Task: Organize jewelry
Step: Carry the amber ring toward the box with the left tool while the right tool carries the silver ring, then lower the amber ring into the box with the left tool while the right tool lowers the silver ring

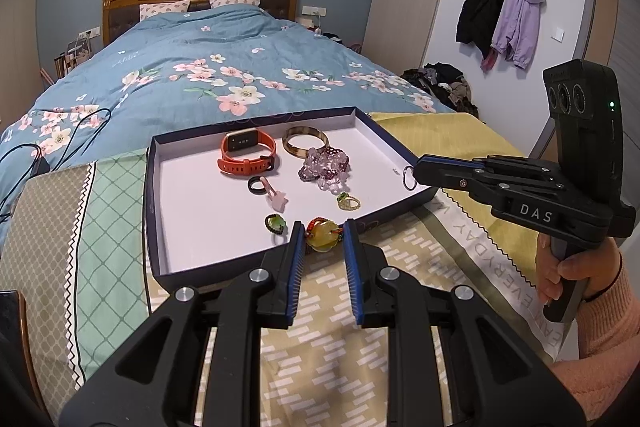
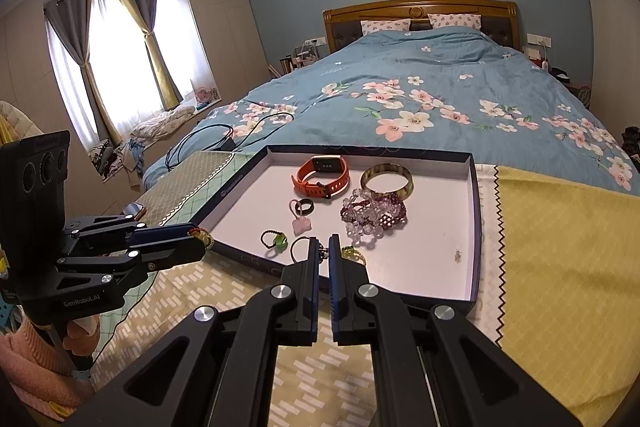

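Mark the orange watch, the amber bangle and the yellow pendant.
orange watch [image 1: 240,142]: left wrist view, on its face.
amber bangle [image 1: 291,149]: left wrist view, on its left rim.
yellow pendant [image 1: 322,235]: left wrist view, on the stone between the left jaws.

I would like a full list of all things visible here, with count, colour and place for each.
box lid: one, dark outside, white inside, on bed runner
watch: one, orange, far in lid
bangle: one, amber, right of watch
bead bracelets: a pile, purple and clear, below bangle
black ring: one, with pink charm, lid centre
green rings: two, near front edge
yellow pendant: one, between left tongs
thin ring: one, silver, in right tongs
bed quilt: one, blue floral
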The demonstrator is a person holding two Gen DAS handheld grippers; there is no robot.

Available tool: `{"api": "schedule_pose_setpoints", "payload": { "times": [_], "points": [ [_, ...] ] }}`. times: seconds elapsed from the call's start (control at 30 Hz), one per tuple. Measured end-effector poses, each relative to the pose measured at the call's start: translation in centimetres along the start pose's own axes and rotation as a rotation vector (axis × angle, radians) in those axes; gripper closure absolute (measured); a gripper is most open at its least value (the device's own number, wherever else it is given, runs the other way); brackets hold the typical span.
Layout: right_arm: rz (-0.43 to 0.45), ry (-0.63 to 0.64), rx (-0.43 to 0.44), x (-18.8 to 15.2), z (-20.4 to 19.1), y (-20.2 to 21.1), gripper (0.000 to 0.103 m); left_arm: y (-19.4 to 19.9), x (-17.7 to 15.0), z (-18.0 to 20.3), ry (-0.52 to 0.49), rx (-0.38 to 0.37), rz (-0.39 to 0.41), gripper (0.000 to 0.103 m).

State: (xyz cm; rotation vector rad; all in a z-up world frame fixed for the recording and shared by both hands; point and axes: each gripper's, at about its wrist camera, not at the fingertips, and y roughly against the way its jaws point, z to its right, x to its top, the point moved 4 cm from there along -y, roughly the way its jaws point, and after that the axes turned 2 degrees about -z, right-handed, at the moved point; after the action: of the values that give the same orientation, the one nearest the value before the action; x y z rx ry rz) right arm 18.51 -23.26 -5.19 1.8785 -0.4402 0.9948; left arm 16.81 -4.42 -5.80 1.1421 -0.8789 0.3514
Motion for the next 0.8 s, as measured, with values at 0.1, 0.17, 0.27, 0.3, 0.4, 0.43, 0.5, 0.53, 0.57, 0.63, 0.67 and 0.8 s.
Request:
{"api": "schedule_pose_setpoints", "payload": {
  "times": [0.1,0.17,0.27,0.3,0.4,0.43,0.5,0.53,0.57,0.63,0.67,0.8],
  "points": [
    [0.001,-0.001,-0.004,0.1,0.2,-0.1,0.100,-0.2,0.3,-0.1,-0.001,0.004,0.004,0.083],
    [0.001,-0.001,-0.005,0.2,0.2,-0.2,0.100,-0.2,0.5,-0.1,0.000,0.007,0.005,0.083],
    [0.002,0.000,-0.007,0.4,0.4,-0.3,0.100,-0.5,0.8,-0.2,0.001,0.009,0.006,0.083],
    [0.002,-0.001,-0.006,0.5,0.4,-0.3,0.100,-0.5,0.8,-0.3,0.002,0.010,0.006,0.083],
    [0.002,0.001,-0.007,0.7,0.5,-0.5,0.100,-0.9,1.0,-0.4,0.003,0.012,0.003,0.083],
    [0.001,0.001,-0.005,0.8,0.5,-0.6,0.100,-0.9,1.0,-0.5,0.003,0.012,0.003,0.083],
    [0.001,0.002,-0.005,0.8,0.5,-0.7,0.100,-1.0,1.1,-0.5,0.004,0.013,0.002,0.083],
    [-0.001,0.001,-0.005,0.8,0.5,-0.7,0.100,-1.0,1.1,-0.5,0.003,0.014,0.002,0.083],
    [-0.002,0.000,-0.004,0.9,0.6,-0.8,0.100,-1.1,1.1,-0.5,0.003,0.014,0.001,0.083],
    [-0.004,0.001,-0.005,1.0,0.6,-0.9,0.100,-1.2,1.2,-0.6,0.002,0.017,0.001,0.083],
    [-0.004,0.000,-0.005,1.0,0.7,-0.9,0.100,-1.2,1.3,-0.6,0.001,0.019,0.001,0.083],
    [-0.007,0.002,-0.006,1.1,0.6,-1.2,0.100,-1.5,1.6,-0.9,0.002,0.024,0.003,0.083]
  ]
}}
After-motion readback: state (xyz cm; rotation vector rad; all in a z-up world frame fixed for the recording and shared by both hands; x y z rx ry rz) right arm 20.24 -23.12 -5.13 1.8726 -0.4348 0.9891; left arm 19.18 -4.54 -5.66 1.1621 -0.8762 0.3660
